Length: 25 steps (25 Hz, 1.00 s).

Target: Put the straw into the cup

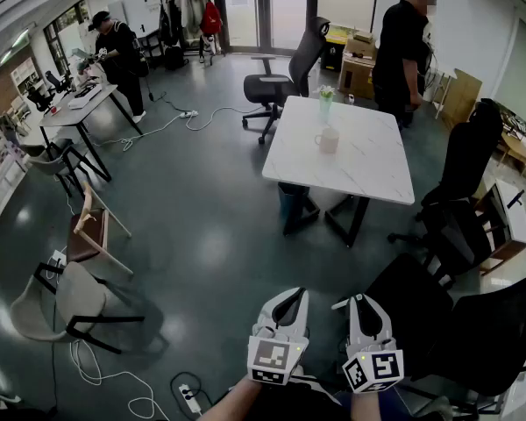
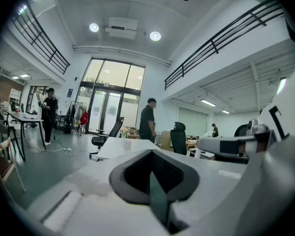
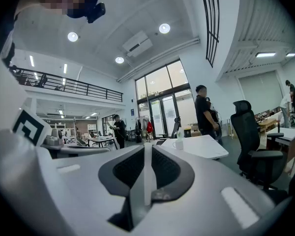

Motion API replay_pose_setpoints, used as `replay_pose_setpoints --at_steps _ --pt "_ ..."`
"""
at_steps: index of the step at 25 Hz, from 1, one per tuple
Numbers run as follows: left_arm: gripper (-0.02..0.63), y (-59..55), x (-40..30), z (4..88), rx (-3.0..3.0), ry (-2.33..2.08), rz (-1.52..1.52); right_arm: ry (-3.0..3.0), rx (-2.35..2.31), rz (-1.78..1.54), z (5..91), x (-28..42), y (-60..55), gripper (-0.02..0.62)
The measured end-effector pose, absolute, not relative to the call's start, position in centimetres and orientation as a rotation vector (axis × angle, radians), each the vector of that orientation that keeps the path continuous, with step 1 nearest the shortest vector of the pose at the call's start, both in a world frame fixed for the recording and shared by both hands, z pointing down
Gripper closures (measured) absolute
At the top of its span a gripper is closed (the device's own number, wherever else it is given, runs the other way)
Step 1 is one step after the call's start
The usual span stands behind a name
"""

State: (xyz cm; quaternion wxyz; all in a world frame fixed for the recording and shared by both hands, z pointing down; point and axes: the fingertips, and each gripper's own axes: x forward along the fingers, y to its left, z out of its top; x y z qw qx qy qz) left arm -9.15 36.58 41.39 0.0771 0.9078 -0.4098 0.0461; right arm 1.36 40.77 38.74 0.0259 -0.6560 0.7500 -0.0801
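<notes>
left gripper (image 1: 288, 296) and right gripper (image 1: 361, 302), fingers closed and empty, far from cup (image 1: 327, 139).

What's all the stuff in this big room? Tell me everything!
table: one, white, middle of the room
mug: one, pale, on the table
greenish cup: one, at the table's far edge
office chairs: several, black, around the table
desk: one, grey, far left
wooden chair: one, brown, left
grey chair: one, lower left
power strip: one, white, on the floor
person: one, dark clothes, by the desk
second person: one, dark clothes, behind the table
left gripper: white, shut, empty
right gripper: white, shut, empty
</notes>
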Motion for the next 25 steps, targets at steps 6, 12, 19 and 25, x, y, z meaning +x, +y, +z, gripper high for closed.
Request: replay_pose_setpoints --at_steps 6,12,19,25 --pt "0.604 35.0 -10.5 41.3 2.725 -1.215 0.141 2.274 -2.027 -0.261 38.5 0.2 39.1 0.549" --pt "0.604 33.3 -13.3 41.6 2.723 -1.233 0.137 2.293 -2.018 -0.242 38.7 -2.5 37.4 0.549" --pt "0.604 31.8 -16.6 42.3 2.689 -1.260 0.141 2.317 -2.010 -0.253 39.5 -5.2 36.0 0.549" --pt "0.604 30.3 -17.1 41.7 2.696 -1.263 0.111 2.311 -2.013 -0.193 38.2 -5.3 34.5 0.549"
